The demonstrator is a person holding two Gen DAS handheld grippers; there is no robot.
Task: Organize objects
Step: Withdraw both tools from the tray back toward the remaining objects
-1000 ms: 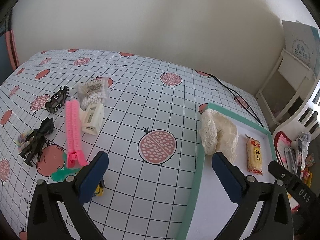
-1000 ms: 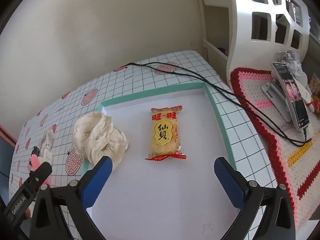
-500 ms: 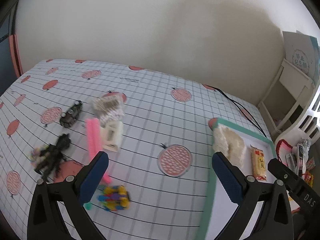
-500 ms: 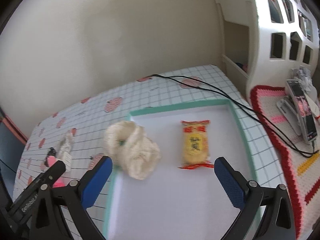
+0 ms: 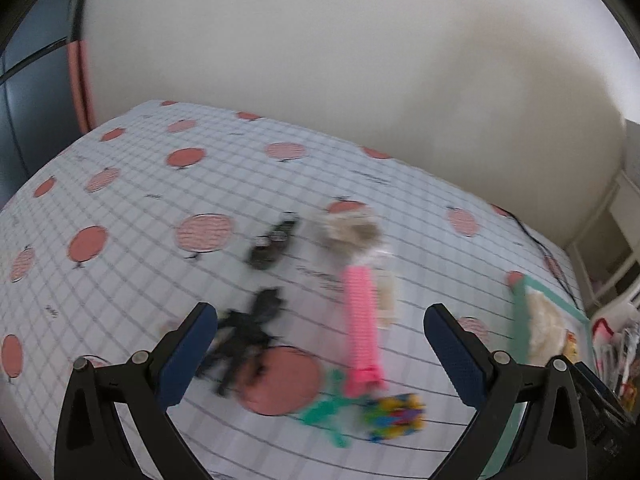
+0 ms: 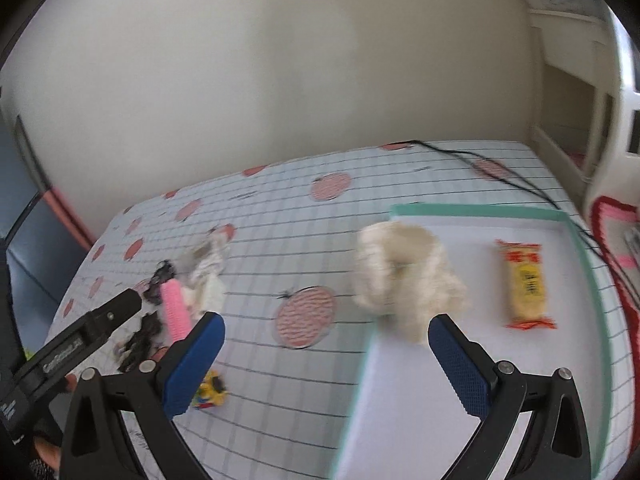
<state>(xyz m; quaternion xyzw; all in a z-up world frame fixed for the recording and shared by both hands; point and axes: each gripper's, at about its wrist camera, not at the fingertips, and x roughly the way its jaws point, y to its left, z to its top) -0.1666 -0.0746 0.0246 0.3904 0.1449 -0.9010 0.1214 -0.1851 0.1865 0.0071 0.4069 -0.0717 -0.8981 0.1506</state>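
With your left gripper [image 5: 320, 354] jaws apart over the toy cluster on the left of the surface [image 5: 132, 184], pick the pink zipper toy [image 5: 362, 336], straddle it squarely before closing, while the empty, jaws-apart right gripper [image 6: 326, 360] waits near the tray [image 6: 480, 212].
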